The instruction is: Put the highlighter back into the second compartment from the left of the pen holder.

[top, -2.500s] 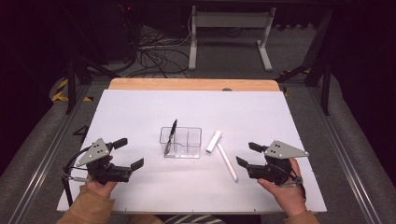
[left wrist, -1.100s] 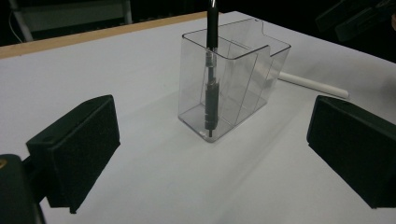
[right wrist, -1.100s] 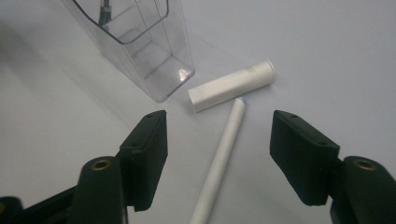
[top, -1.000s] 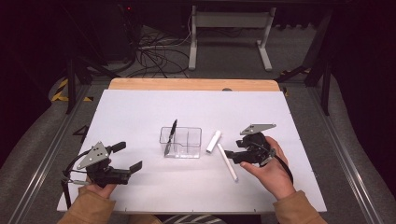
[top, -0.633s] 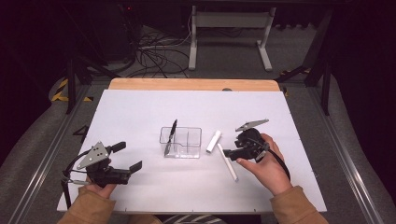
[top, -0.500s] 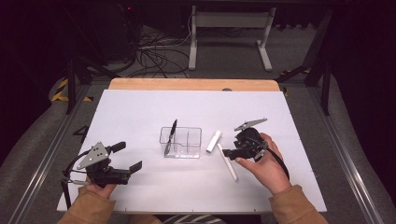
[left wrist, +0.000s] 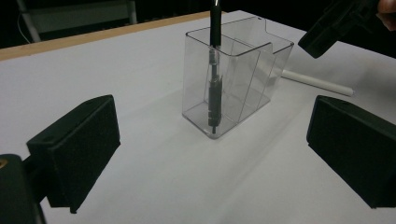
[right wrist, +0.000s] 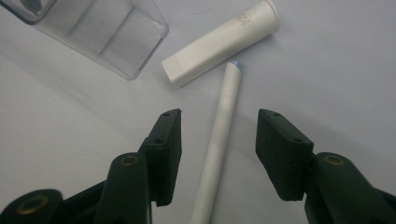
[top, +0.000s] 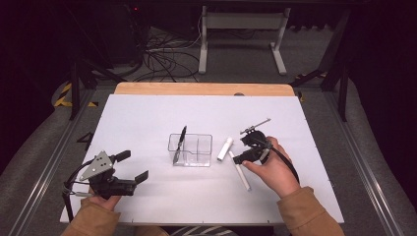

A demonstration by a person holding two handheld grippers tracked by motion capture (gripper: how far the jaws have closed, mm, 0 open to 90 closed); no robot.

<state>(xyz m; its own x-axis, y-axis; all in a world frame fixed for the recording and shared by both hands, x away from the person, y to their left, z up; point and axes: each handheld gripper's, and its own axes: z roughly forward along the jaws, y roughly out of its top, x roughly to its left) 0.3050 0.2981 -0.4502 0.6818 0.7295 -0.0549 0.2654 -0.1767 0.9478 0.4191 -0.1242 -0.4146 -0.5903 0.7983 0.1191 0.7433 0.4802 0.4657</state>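
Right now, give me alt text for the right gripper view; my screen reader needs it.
The right gripper hangs open over a long white pen, one black jaw on each side of the barrel, not touching it. Beyond the pen's tip lies a thicker white cap, and a corner of the clear organizer shows at upper left.

lab | white-topped table [top: 147, 123] | cables [top: 162, 54] on grey floor [top: 236, 59] | dark surroundings
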